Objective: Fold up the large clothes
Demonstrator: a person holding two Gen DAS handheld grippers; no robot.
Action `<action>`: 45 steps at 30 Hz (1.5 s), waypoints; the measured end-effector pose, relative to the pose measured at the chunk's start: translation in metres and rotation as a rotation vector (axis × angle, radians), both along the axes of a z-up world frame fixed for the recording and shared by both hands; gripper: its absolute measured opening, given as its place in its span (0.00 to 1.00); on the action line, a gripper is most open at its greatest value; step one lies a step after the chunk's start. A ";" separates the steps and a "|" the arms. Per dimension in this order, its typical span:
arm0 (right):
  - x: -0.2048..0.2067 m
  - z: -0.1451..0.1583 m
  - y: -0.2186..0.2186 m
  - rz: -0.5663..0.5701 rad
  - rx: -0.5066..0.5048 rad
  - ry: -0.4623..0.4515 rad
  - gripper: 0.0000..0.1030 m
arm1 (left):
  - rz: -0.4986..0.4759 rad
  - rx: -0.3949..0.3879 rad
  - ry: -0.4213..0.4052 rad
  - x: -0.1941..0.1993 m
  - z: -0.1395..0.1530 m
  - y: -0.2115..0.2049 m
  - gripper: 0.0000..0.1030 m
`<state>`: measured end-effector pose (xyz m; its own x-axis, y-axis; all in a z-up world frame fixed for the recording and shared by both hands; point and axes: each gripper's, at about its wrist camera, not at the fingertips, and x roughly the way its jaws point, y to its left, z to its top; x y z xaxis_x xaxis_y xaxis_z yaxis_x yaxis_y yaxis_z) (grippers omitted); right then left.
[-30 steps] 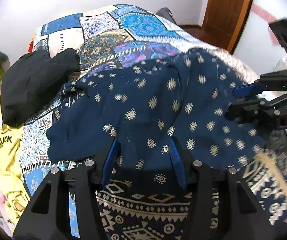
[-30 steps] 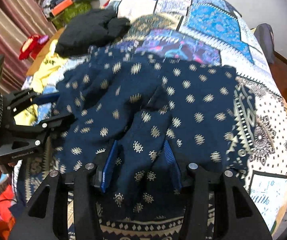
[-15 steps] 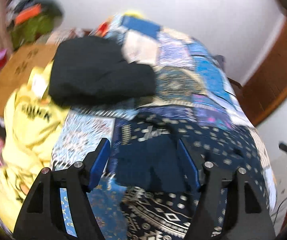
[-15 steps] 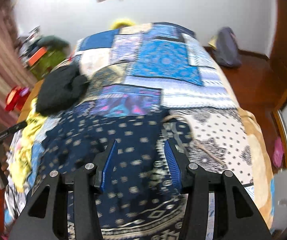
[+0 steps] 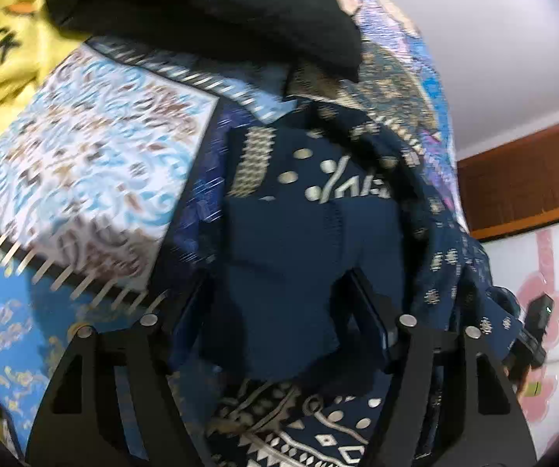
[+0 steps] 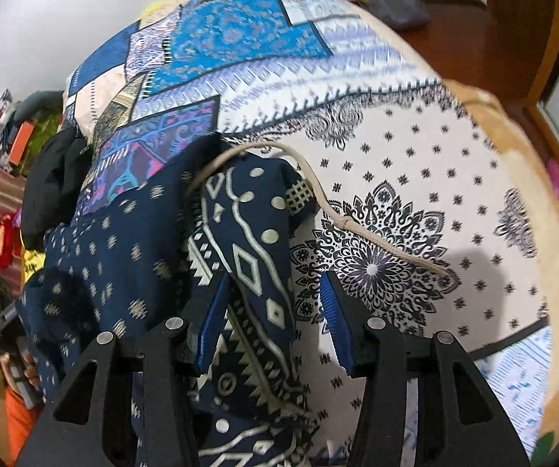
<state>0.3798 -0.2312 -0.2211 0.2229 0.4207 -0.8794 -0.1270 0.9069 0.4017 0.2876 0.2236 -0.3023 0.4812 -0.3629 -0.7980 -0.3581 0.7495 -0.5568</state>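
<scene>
My left gripper stands wide; its jaws have just been opening, and a fold of the navy printed garment lies between them without either pad visibly pressing it. Through that camera the garment fills the centre and runs off toward 5 o'clock, its plain inner side up and a cream patterned border at 12 o'clock of the jaws. A black garment sits at 12 o'clock, overlapping the patchwork bedspread, and a yellow garment lies at 10 o'clock.

My right gripper is about half open. The garment's bordered edge comes in against the left blue pad; the right pad has only bedspread in front of it, so I cannot tell whether it grips. A cream drawstring trails from the edge toward 3 o'clock across the white mandala patch. The other gripper's hand shows at 8 o'clock.
</scene>
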 end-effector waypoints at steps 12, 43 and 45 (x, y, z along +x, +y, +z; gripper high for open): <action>0.019 -0.013 0.028 0.042 0.090 0.029 0.43 | -0.051 0.012 -0.073 0.029 0.004 -0.012 0.51; 0.126 0.108 0.076 0.038 -0.054 -0.417 0.13 | -0.156 0.452 -0.282 0.204 0.172 -0.070 0.13; 0.137 0.094 0.081 0.041 -0.075 -0.394 0.13 | -0.152 0.455 -0.230 0.224 0.150 -0.065 0.13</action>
